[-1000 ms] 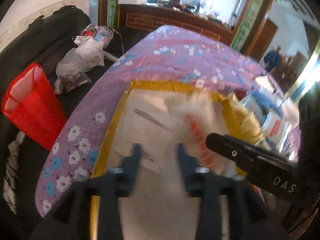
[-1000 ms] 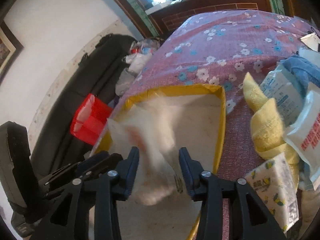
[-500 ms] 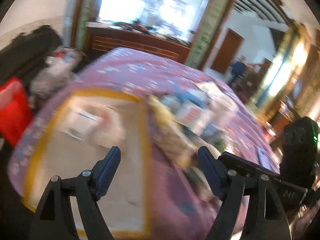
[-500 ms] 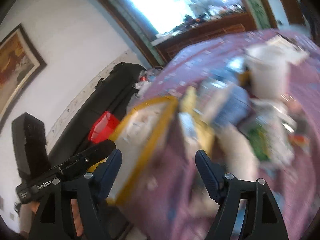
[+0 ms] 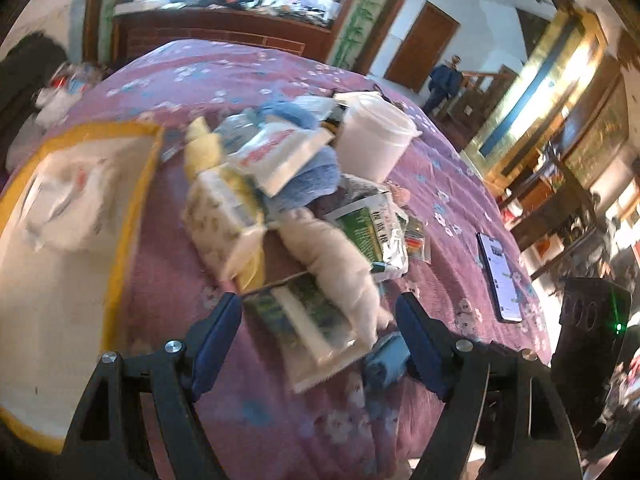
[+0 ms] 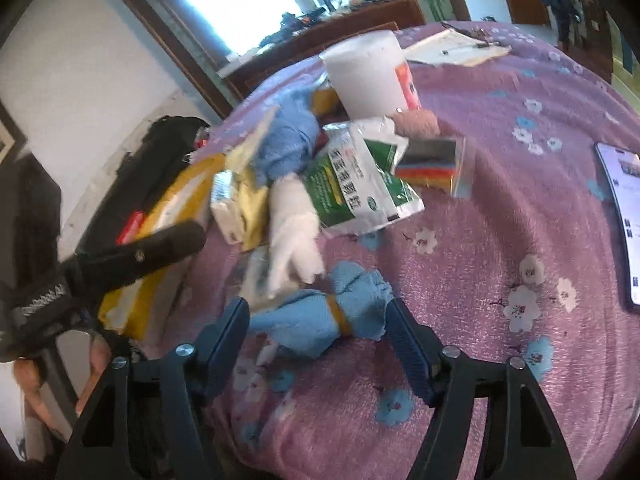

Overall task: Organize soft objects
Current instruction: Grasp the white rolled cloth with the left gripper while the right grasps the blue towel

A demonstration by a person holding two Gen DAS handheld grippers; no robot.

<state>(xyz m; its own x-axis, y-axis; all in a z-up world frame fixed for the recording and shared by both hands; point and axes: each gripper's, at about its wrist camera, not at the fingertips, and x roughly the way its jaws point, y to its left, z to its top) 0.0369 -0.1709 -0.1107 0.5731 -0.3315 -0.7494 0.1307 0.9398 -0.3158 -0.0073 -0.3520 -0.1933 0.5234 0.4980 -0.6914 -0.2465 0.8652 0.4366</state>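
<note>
A pile of soft things lies on the purple flowered tablecloth (image 5: 280, 420). My left gripper (image 5: 318, 316) is open and empty, over a green-and-white tissue pack (image 5: 308, 320) and a white rolled cloth (image 5: 332, 256). A yellow-edged box (image 5: 128, 216) at the left holds a white plastic pack (image 5: 64, 200). My right gripper (image 6: 316, 318) is open, its jaws on either side of a light blue rolled cloth (image 6: 332, 316) bound with a yellow band; I cannot tell if they touch it. The white cloth (image 6: 292, 220) lies just beyond it.
A white tub (image 5: 376, 136), a darker blue towel (image 5: 312, 176), a yellow cloth (image 5: 204, 148), tissue packs (image 5: 224, 216), a green-and-white bag (image 6: 356, 184), a striped packet (image 6: 432, 160) and a phone (image 5: 500, 276) lie on the table. A notepad (image 6: 452, 48) lies at the back.
Both grippers have opened wide and swung right, away from the yellow-edged box to the pile. The white pack stays in the box.
</note>
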